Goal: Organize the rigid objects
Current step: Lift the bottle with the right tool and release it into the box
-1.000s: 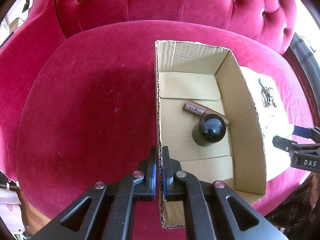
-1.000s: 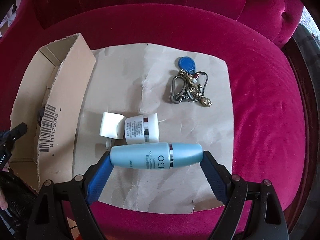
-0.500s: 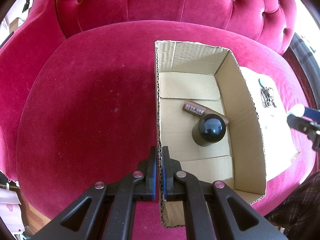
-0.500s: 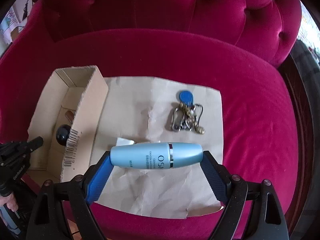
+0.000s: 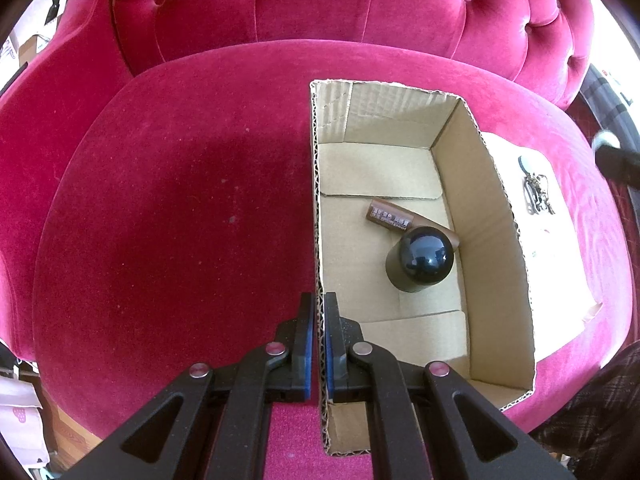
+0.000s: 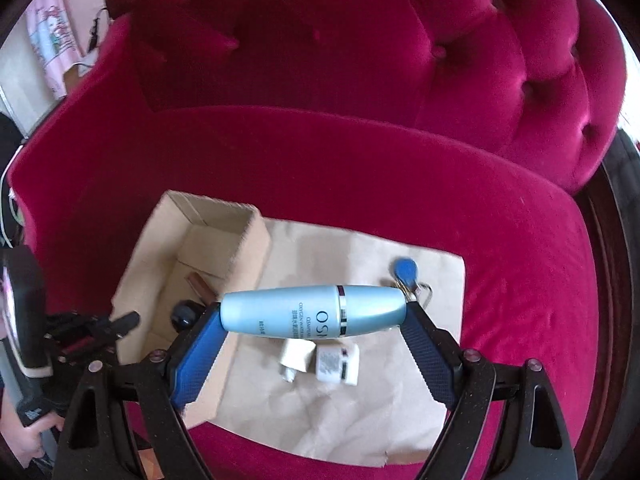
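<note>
My right gripper (image 6: 312, 314) is shut end to end on a light blue bottle (image 6: 312, 310), held crosswise in the air above the brown paper (image 6: 340, 412). Under it lie a white tube and small box (image 6: 320, 364) and a key bunch with a blue fob (image 6: 406, 272). An open cardboard box (image 5: 492, 216) stands on the red sofa seat; inside are a black round-topped jar (image 5: 424, 256) and a brown stick (image 5: 390, 216). My left gripper (image 5: 319, 308) is shut on the box's left wall. The same box (image 6: 244, 248) sits left of the bottle in the right wrist view.
The tufted red sofa back (image 5: 340, 12) rises behind the seat. The broad red cushion (image 5: 180, 220) spreads left of the box. The keys (image 5: 536, 196) lie on paper right of the box. A person's hand (image 6: 28, 436) holds the left gripper's handle.
My right gripper has risen with the blue bottle, off the paper, and the view now takes in the box and its contents. The left gripper and the box have not moved.
</note>
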The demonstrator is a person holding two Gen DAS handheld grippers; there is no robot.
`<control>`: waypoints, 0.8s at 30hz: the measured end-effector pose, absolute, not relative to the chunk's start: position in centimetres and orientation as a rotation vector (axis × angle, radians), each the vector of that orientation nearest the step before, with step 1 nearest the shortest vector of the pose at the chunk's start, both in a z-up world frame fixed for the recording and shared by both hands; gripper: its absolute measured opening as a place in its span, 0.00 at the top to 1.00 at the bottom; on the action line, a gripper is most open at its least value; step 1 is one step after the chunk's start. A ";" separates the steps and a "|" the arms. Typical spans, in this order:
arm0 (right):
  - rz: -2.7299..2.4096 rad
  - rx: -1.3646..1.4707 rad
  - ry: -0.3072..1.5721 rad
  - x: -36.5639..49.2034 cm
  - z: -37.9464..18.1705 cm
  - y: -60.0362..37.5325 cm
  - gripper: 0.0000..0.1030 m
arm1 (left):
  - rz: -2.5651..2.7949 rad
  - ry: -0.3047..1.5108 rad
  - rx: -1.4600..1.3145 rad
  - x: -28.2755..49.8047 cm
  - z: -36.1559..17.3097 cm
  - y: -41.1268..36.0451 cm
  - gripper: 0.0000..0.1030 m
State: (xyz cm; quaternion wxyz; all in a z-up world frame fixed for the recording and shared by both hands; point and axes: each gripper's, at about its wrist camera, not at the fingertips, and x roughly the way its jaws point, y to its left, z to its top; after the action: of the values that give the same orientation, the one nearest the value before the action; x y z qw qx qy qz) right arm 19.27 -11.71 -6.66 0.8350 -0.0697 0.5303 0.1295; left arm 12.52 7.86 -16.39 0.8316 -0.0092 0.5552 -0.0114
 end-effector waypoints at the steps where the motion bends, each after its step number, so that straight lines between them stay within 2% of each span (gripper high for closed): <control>1: 0.287 -0.153 1.115 19.4 -6.4 -11.4 0.12 | -0.024 1.178 -0.021 12.5 -16.4 7.9 0.96; 11: 0.414 -0.217 1.063 20.3 -4.9 -7.9 0.12 | -0.027 1.178 -0.023 12.5 -16.5 7.9 0.96; 24: 0.566 -0.283 1.065 20.9 -6.7 -4.9 0.12 | -0.029 1.178 -0.030 12.6 -16.5 7.9 0.96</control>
State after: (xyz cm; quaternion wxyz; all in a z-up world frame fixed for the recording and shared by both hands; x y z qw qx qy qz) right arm 20.87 -4.90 -6.67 0.8142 -0.1326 0.4992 0.2651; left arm 12.57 7.94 -16.48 0.8314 -0.0139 0.5553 -0.0137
